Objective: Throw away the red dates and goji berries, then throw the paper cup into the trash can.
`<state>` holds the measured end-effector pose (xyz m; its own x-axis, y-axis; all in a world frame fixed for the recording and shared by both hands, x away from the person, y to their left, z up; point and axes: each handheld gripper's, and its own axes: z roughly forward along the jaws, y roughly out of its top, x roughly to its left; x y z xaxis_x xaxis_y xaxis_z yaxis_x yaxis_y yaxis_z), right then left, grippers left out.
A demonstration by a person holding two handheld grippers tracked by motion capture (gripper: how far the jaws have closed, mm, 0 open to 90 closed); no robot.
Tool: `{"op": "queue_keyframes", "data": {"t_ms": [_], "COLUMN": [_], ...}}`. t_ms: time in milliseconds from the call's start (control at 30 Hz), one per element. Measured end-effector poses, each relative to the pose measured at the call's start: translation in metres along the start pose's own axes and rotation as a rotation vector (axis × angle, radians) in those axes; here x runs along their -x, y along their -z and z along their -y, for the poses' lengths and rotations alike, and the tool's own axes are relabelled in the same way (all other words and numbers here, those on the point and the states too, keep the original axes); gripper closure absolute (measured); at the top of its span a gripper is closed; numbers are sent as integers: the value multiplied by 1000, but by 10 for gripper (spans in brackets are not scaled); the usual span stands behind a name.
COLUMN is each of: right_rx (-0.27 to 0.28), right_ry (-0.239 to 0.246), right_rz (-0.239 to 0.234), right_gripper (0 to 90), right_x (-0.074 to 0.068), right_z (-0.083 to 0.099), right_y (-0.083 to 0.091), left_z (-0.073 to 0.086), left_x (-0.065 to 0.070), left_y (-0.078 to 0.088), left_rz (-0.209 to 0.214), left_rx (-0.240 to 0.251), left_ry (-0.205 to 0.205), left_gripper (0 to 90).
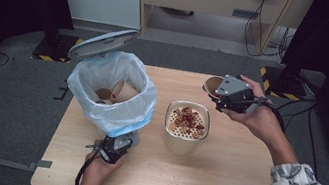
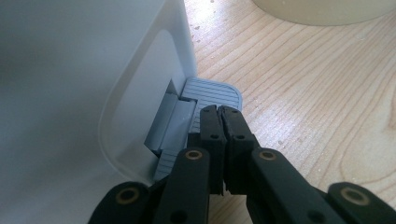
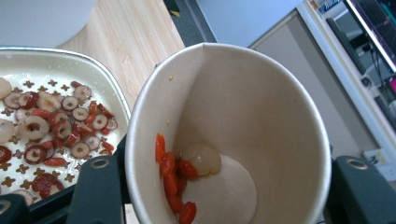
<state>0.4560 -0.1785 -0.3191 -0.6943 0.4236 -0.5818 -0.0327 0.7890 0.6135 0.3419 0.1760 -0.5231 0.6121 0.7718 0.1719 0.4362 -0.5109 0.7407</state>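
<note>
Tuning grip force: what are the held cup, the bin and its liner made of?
Cup: looks like matte brown paper, with a thin rolled rim and a side seam; any inner coating can't be judged.
Bin: smooth pale moulded plastic, probably, with a ribbed grey pedal.
Liner: thin translucent plastic film, crinkled over the rim.

The left gripper (image 1: 116,146) sits low at the foot of the bin (image 1: 115,89), jaws pressed together on its pedal (image 2: 212,95). Off to the bin's right, the right gripper (image 1: 233,95) is raised, jaws clamped around a paper cup (image 3: 233,135).
</note>
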Motion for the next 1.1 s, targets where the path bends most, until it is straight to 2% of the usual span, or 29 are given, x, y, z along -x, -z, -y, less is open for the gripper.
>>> {"op": "queue_keyframes", "data": {"t_ms": [33, 67, 100, 200, 267, 300, 367, 500, 700, 900, 967, 1100], "right_rx": [1, 1, 9, 17, 39, 39, 51, 72, 81, 96, 96, 105], "right_ry": [-30, -30, -60, -84, -123, -123, -150, -199, -241, -306, -310, -366], "right_rz": [-4, -4, -15, -24, -46, -46, -63, -98, -137, -191, -195, -232], "right_gripper": [378, 378, 378, 381, 387, 387, 389, 390, 394, 396, 396, 396], "right_x": [3, 3, 6, 9, 13, 13, 17, 21, 23, 27, 27, 30], "right_z": [5, 5, 9, 13, 18, 18, 21, 26, 27, 25, 25, 24], "right_y": [1, 1, 3, 4, 6, 6, 7, 6, 4, 5, 5, 4], "left_z": [0, 0, 0, 0, 0, 0, 0, 0, 0, 0, 0, 0], "left_x": [0, 0, 0, 0, 0, 0, 0, 0, 0, 0, 0, 0], "left_y": [0, 0, 0, 0, 0, 0, 0, 0, 0, 0, 0, 0], "left_rz": [0, 0, 0, 1, 2, 0, 2, 2, 1, 0, -1, -1], "left_rx": [-4, -4, -4, -3, -2, -2, -2, -2, -1, -3, -1, -1], "left_ry": [-6, -6, -5, -4, -3, 9, -4, -2, -3, -5, -4, -4], "left_gripper": [875, 875, 874, 875, 874, 874, 875, 874, 874, 874, 874, 875]}}
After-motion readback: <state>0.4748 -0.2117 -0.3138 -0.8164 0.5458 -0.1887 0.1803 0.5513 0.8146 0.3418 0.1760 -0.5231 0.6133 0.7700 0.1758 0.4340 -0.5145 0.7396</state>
